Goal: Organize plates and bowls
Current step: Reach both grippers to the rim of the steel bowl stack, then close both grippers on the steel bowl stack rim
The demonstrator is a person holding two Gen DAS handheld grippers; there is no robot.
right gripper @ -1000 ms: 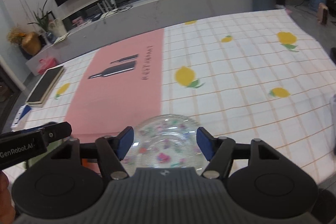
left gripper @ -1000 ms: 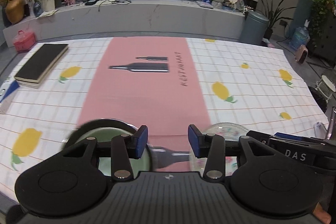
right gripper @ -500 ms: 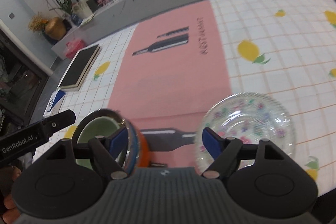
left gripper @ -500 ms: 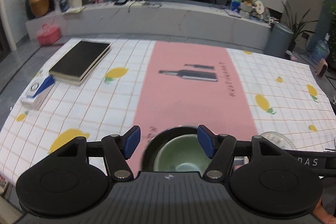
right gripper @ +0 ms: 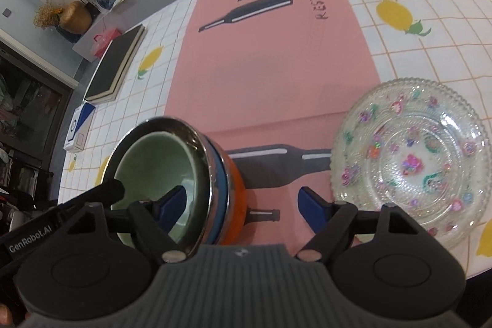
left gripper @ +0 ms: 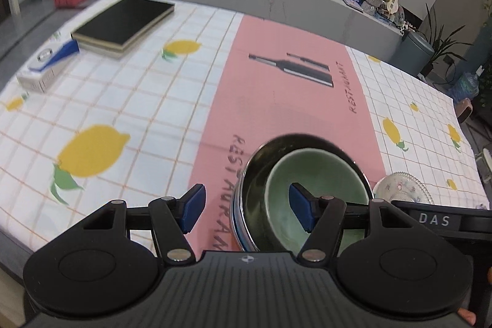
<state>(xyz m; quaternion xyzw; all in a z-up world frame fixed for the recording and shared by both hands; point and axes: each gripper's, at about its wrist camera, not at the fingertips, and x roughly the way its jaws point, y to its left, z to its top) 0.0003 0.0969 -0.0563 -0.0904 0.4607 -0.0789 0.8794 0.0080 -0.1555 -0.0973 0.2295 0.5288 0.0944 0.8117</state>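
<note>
A pale green bowl (left gripper: 319, 174) sits nested in a steel bowl (left gripper: 295, 138), with blue and orange bowls (right gripper: 236, 183) stacked under them. My left gripper (left gripper: 247, 211) is open astride the stack's left wall, its right pad over the green bowl. From the other side, my right gripper (right gripper: 243, 205) straddles the stack's right wall. Its jaws are closing, and the pads do not press on the wall. A clear glass plate (right gripper: 409, 162) with flower prints lies flat to the right of the stack.
A black book (left gripper: 123, 20) and a white and blue box (left gripper: 46, 69) lie at the far left of the lemon-print tablecloth (left gripper: 123, 112). A pink runner (left gripper: 276, 100) crosses the middle. The table's front edge runs just below both grippers.
Both grippers moved left and lower. The left one widened and now sits over the stack's left wall. The right one left the glass plate and now straddles the stack's right wall.
</note>
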